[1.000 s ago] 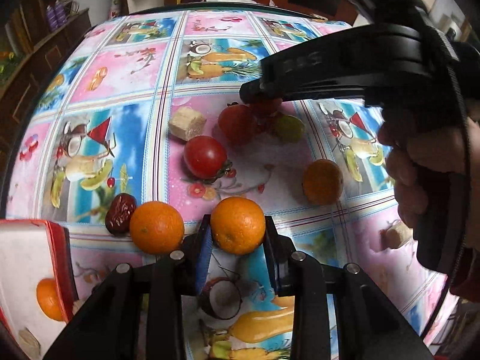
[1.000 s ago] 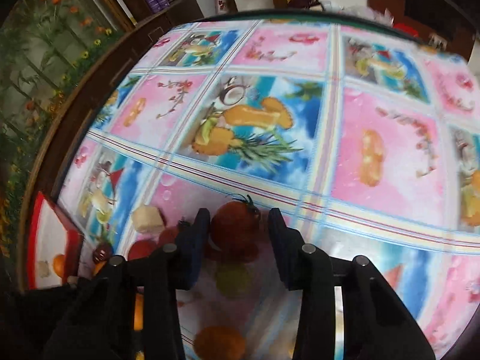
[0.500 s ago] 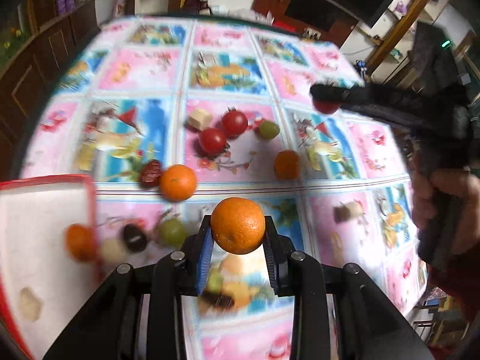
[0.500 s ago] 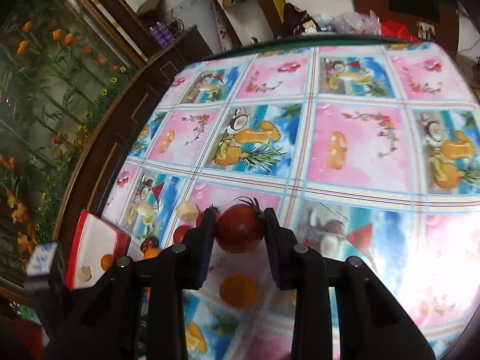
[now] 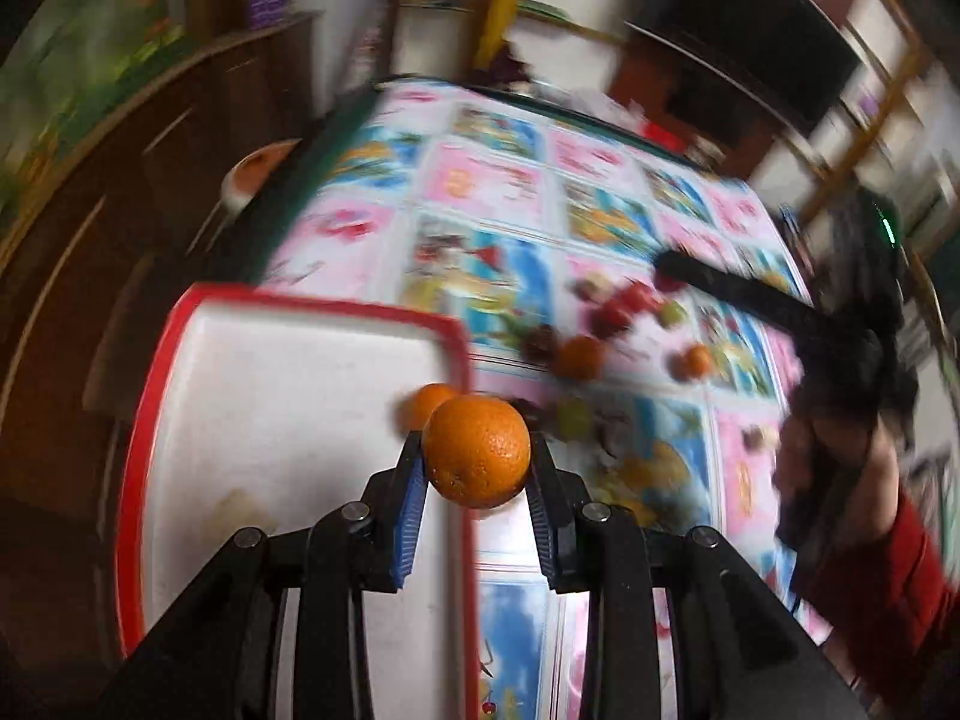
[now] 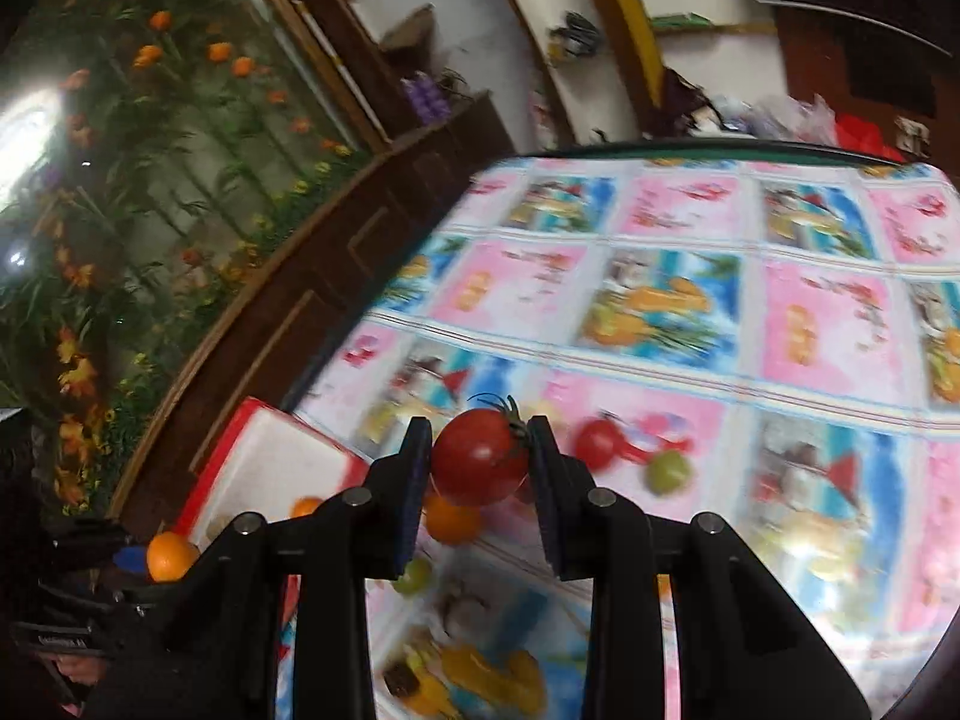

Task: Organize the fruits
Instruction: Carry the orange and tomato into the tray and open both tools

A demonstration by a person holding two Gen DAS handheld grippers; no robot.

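My left gripper (image 5: 477, 459) is shut on an orange (image 5: 477, 450) and holds it in the air over the right rim of a white tray with a red border (image 5: 270, 372). Another orange (image 5: 423, 402) lies in that tray, partly hidden by the held one. My right gripper (image 6: 480, 459) is shut on a red tomato (image 6: 477, 465) with a green stem, lifted above the table. From the right wrist view, the tray (image 6: 270, 456) lies lower left, and the left gripper with its orange (image 6: 168, 555) shows at the left edge.
On the patterned tablecloth (image 6: 690, 312) remain a tomato (image 6: 597, 444), a green fruit (image 6: 666, 471), an orange (image 6: 453, 519) and another green fruit (image 6: 414, 576). A dark wooden cabinet (image 6: 288, 276) runs along the table's left side. A hand in a red sleeve (image 5: 882, 588) holds the right gripper.
Both grippers have risen from the table with their fruit. The left one has swung leftward with the orange to the tray's rim. The right gripper's jaws closed onto the tomato and lifted it.
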